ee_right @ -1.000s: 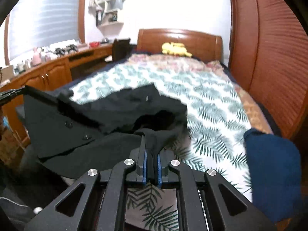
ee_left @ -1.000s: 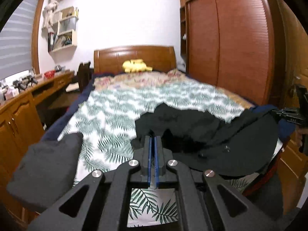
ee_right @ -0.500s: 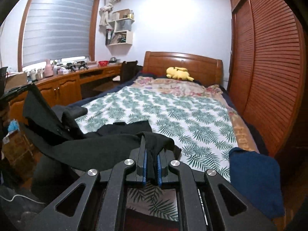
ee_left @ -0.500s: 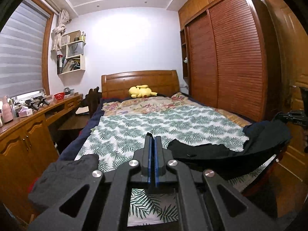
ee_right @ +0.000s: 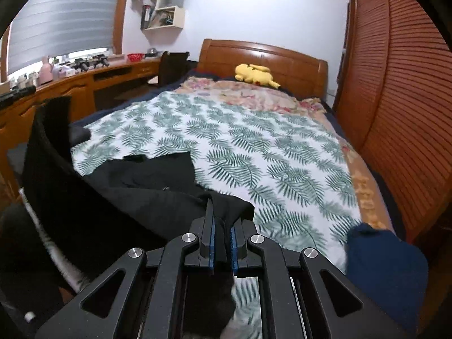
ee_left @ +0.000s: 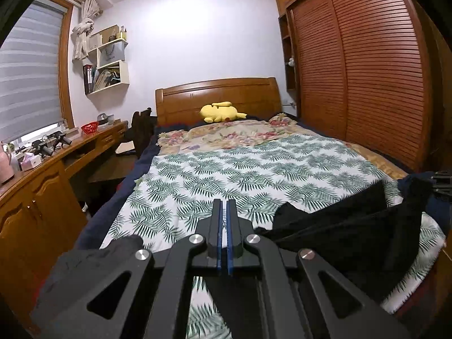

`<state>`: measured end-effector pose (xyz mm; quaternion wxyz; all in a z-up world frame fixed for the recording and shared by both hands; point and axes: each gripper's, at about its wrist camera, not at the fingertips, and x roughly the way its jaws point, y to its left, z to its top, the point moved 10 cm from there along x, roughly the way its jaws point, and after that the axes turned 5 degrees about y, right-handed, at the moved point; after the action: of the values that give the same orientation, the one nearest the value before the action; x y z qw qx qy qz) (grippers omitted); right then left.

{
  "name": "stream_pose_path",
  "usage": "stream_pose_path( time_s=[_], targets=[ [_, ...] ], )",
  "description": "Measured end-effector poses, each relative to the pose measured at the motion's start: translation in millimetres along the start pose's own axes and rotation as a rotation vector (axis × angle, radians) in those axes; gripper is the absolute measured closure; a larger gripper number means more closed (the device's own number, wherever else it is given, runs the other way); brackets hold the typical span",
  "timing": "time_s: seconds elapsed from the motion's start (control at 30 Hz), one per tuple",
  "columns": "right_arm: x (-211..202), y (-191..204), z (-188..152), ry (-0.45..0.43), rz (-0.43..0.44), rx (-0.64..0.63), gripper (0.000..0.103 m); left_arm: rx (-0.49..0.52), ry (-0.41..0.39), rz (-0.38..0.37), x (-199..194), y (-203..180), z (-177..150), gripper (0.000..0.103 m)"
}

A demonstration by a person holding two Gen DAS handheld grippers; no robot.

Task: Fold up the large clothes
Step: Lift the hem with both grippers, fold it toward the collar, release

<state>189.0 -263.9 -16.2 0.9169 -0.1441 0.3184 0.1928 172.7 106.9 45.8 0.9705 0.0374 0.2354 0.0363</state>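
Note:
A large black garment (ee_left: 353,231) lies over the near end of the bed's leaf-print sheet (ee_left: 240,175), stretched between my two grippers. My left gripper (ee_left: 223,206) is shut; the cloth runs in under its right finger. The right wrist view shows the garment's left corner (ee_right: 53,104) raised beside that left gripper (ee_right: 17,93). My right gripper (ee_right: 223,220) is shut on a fold of the black garment (ee_right: 127,197), with cloth bunched between its blue pads. It also shows in the left wrist view as the right gripper (ee_left: 442,182) at the far right edge.
A folded grey garment (ee_left: 93,262) sits at the bed's near left corner and a dark blue one (ee_right: 387,262) at the near right. A yellow plush (ee_left: 220,111) rests by the headboard. A wooden desk (ee_left: 42,175) runs along the left, a slatted wardrobe (ee_left: 367,84) along the right.
Both grippers have drawn back toward the foot of the bed with the black garment. It has slid off the middle of the sheet and now hangs taut between them at the near edge.

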Motion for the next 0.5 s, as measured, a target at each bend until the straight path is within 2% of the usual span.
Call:
stream_pose_path(
  time_s=[0.27,0.33,0.5],
  targets=[
    [106,-20,42,0.009,-0.068,-0.015,0.098,0.010,0.046,0.036,67,1,-1,0.103],
    [134,-20,48,0.031,-0.072,-0.042,0.098,-0.021,0.075,0.006,82,-3,-12,0.103],
    [211,-20,35,0.182,-0.119,-0.116,0.097,-0.078,0.166,-0.091,116,-25,-48,0.103]
  ],
)
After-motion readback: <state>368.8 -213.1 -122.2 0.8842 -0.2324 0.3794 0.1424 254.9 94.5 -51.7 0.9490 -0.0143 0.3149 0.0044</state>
